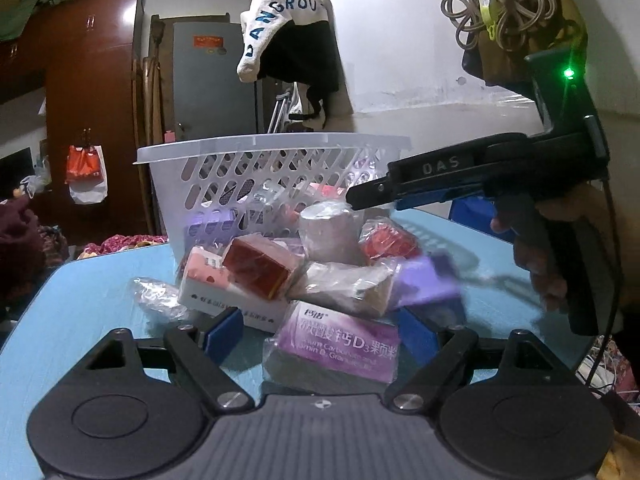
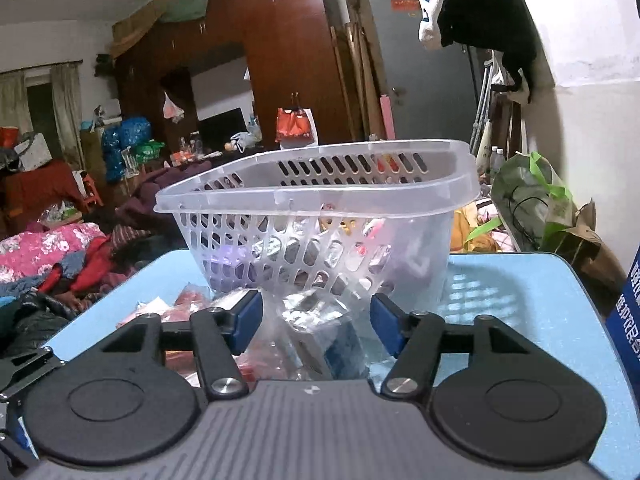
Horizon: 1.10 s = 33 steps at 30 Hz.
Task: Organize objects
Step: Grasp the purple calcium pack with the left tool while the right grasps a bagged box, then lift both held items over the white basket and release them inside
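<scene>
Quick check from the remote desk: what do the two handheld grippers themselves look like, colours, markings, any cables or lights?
Both match: the left gripper and right gripper have blue pads on black linkage arms, round black pivot discs and a grey ribbed body. From the left wrist view, the right one is black with raised "DAS" lettering, a green light and a thin black cable.

One basket (image 1: pixel 256 168) beyond the tongs; one purple box (image 1: pixel 340 348) between the left tongs; roughly eight packets heaped behind it
</scene>
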Motion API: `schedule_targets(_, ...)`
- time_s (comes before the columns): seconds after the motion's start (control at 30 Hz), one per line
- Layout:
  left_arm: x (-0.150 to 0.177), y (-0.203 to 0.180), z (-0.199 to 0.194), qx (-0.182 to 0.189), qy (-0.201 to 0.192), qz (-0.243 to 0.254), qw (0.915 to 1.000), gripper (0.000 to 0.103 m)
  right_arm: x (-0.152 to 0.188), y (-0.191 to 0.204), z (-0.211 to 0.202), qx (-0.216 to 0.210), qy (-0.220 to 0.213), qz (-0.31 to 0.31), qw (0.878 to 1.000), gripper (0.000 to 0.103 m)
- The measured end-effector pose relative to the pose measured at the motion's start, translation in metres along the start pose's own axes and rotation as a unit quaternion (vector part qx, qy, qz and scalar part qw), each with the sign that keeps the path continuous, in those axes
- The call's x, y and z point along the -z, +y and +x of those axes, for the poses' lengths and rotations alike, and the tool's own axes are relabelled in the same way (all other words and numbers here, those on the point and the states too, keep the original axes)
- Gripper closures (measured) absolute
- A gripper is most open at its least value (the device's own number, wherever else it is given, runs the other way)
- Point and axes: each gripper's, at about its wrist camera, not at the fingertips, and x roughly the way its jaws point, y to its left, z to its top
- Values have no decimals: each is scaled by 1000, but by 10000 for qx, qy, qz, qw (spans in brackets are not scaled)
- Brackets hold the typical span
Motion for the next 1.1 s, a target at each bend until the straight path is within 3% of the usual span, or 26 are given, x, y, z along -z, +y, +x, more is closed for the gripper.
schedule_targets(0.13,1,-2,-2,9,-4,-10,10000,16,4,-4,6,38,210,44,9998,42)
schedule_targets(0.2,1,-4,-3,16,-7,41,10000,16,7,-6,5,98,255,26,9996,54)
schedule_targets(0.3,2,-8,-1,42,4,147,9999,16,9,-8,7,113,307,26,9995,63)
schedule_targets(0.57,4,-15,12,-28,206,176,9996,17,9,-3,-11,202,-17,-205,9996,66)
schedule_targets(0.63,6,-14,11,-105,180,166,9996,36,9,-6,-19,214,-78,-154,9996,66)
schedule_targets(1.1,5,17,-12,-22,-150,-248,9996,37,13,-22,-39,218,-293,112,9993,66)
